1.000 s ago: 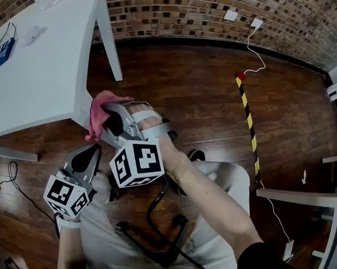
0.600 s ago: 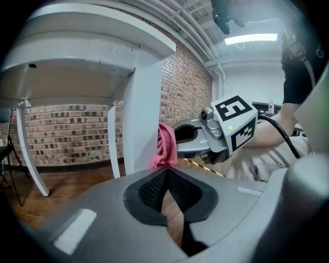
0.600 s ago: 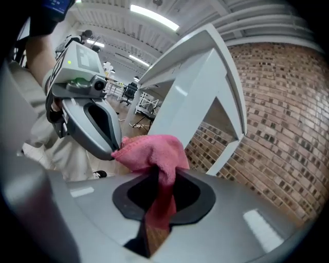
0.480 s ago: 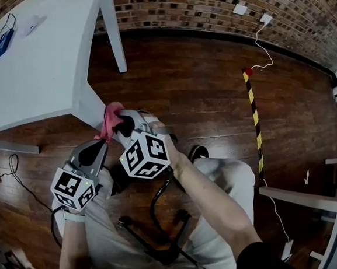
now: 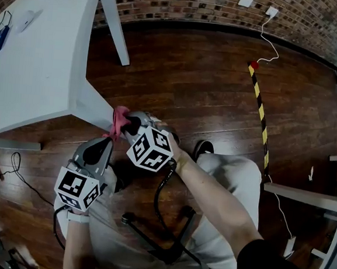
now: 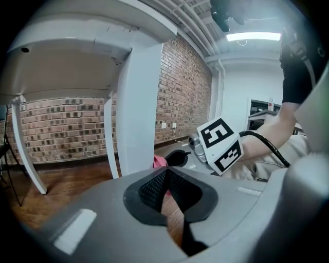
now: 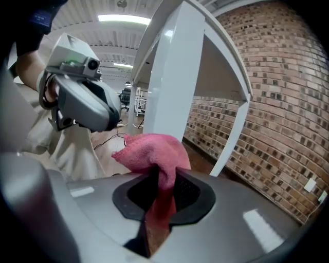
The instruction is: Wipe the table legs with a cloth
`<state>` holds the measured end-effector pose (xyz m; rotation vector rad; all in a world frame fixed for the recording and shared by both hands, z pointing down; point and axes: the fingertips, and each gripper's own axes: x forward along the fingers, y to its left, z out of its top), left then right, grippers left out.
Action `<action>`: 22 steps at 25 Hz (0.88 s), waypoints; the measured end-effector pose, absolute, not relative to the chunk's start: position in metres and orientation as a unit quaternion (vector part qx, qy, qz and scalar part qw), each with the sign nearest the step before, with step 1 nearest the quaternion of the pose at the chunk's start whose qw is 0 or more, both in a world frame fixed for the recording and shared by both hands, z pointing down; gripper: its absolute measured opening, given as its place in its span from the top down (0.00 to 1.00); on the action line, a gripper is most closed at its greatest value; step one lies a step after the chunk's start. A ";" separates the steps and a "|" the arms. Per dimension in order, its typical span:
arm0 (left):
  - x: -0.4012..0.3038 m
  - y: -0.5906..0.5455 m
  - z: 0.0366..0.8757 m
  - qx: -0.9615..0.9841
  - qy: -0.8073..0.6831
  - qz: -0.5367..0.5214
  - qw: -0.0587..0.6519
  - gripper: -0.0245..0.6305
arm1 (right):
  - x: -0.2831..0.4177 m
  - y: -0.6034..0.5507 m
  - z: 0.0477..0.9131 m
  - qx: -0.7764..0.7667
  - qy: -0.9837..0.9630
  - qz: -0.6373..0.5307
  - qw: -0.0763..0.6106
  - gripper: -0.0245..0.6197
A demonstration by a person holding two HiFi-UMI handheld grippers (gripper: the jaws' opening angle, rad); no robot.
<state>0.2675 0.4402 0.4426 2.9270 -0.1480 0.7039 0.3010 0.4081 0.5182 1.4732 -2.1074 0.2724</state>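
Centre left, the outstretched right gripper [image 5: 126, 123] clamps a pink cloth [image 5: 119, 119] against the table leg [image 5: 96, 107]; the left gripper [image 5: 104, 145] is closed and empty.

From where I stand, the near white leg [image 5: 95, 104] at left centre is hemmed in. The tabletop [image 5: 34, 60] overhangs it on the left, the right claw [image 5: 122, 123] with its pink cloth [image 5: 119, 119] crowds it from the right, and the left claw [image 5: 102, 145] sits just below. Toward the upper middle the dark wooden floor [image 5: 191, 74] lies open as far as the far leg [image 5: 115, 24] and the striped strip [image 5: 260, 109]. The lower middle is blocked by the person's knees [image 5: 229, 183].
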 end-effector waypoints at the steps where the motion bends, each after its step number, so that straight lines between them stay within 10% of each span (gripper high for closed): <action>1: 0.268 0.441 0.444 0.969 -0.047 0.235 0.062 0.96 | 0.300 0.408 0.526 0.545 -0.785 0.108 0.276 0.89; 22: 0.292 0.465 0.463 0.956 -0.014 0.285 0.061 0.96 | 0.287 0.415 0.693 0.488 -0.789 0.222 0.301 0.89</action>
